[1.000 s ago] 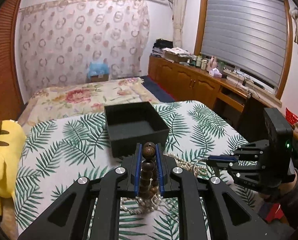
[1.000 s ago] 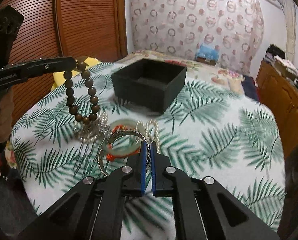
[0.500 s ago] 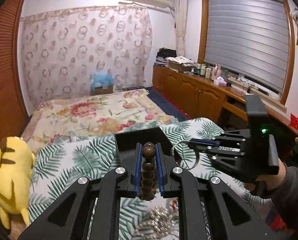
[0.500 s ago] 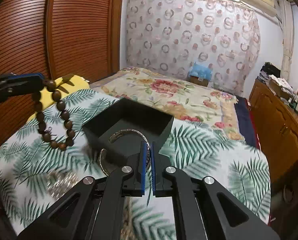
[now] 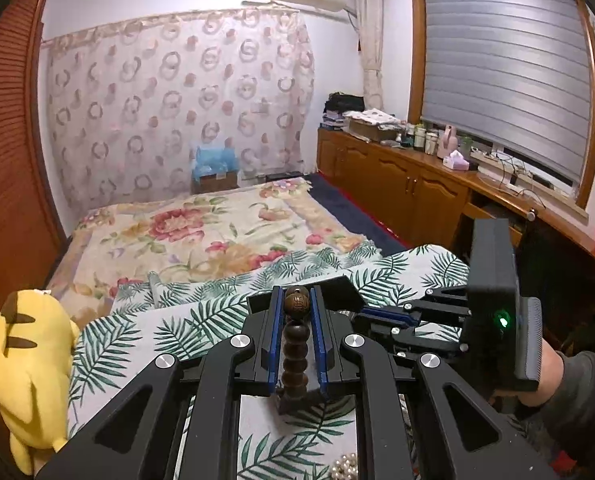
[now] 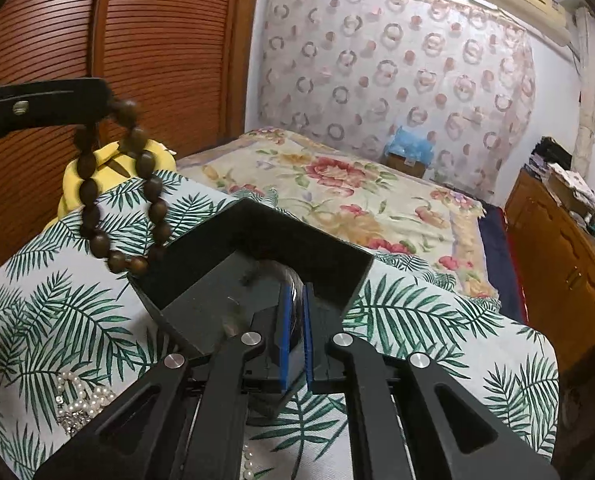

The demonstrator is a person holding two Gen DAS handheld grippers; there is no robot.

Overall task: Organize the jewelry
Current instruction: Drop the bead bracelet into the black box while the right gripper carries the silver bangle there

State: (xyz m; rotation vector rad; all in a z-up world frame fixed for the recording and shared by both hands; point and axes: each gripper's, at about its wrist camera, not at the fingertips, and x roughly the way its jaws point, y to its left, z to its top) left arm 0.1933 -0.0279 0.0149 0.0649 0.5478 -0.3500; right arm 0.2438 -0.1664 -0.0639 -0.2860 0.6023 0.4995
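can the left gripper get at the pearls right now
Probably not yet: the left gripper is shut on the bead bracelet, so its jaws are full. The pearls lie bare on the cloth, nothing covering them.

Both tools carried from pile to black box; bangle over it

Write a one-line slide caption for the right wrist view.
Right gripper lowers a silver bangle into the black box; wooden bead bracelet hangs alongside.

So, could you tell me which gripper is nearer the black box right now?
Right. The right gripper sits over the black box, holding a silver bangle; the left gripper hangs beside its corner.
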